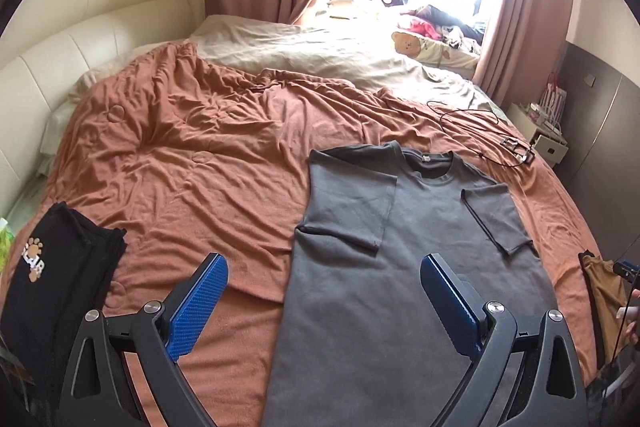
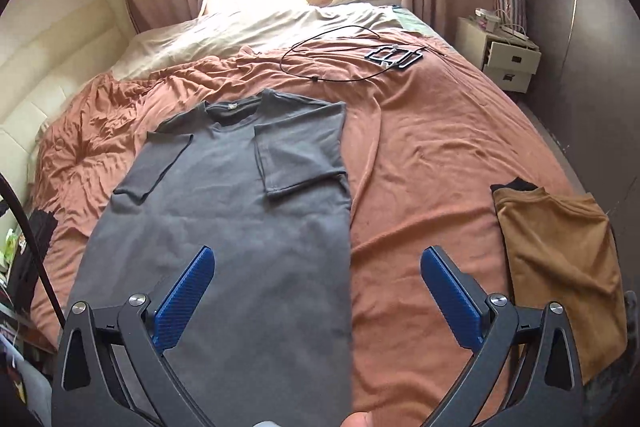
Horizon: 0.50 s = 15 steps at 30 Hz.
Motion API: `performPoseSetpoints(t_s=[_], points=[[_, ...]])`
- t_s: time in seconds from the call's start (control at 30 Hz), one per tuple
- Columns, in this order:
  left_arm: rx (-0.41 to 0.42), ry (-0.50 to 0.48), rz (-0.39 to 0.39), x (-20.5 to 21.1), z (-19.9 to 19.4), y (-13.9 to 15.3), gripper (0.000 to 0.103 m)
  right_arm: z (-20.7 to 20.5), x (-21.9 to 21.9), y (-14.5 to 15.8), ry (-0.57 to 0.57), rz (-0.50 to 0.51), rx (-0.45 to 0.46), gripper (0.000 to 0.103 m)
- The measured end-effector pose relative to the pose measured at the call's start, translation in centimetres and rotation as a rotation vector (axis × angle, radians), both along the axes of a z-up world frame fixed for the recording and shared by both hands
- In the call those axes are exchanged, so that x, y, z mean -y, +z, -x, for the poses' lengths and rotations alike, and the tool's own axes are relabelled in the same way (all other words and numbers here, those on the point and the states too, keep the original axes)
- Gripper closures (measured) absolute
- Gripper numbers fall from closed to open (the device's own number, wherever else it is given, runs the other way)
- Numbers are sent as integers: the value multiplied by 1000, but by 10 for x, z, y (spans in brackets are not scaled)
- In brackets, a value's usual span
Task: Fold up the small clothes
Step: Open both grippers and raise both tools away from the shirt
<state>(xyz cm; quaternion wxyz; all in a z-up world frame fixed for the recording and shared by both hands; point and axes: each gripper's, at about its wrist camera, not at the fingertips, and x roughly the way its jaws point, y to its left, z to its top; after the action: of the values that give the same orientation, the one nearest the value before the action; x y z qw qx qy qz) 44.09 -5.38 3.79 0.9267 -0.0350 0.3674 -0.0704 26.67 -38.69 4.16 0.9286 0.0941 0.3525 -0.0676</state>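
Note:
A grey T-shirt (image 1: 404, 267) (image 2: 236, 211) lies flat on the rust-coloured bedspread (image 1: 192, 163) (image 2: 432, 163), neck away from me, both sleeves and side edges folded inward into a long strip. My left gripper (image 1: 324, 283) hovers open above the shirt's left edge, nothing between its blue pads (image 1: 200, 307). My right gripper (image 2: 318, 279) hovers open above the shirt's right edge, its blue pads (image 2: 452, 303) bare.
A folded black garment with a paw print (image 1: 56, 267) lies at the bed's left. A folded tan garment (image 2: 560, 259) (image 1: 604, 291) lies at the right. A black cable and frame (image 2: 394, 57) rest further up the bed. A nightstand (image 2: 502, 53) stands beyond the right side.

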Motion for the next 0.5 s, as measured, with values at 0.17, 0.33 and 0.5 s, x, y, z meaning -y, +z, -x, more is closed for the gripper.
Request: performPoseSetpoints(t_s=[0.17, 0.33, 0.5], points=[[31, -6, 4, -2, 39, -5, 4, 28, -8, -14, -4, -14, -10, 0], [27, -15, 38, -7, 75, -22, 4, 49, -21, -19, 15, 15, -26, 0], [19, -10, 63, -17, 111, -42, 4, 77, -37, -23, 32, 59, -9, 0]])
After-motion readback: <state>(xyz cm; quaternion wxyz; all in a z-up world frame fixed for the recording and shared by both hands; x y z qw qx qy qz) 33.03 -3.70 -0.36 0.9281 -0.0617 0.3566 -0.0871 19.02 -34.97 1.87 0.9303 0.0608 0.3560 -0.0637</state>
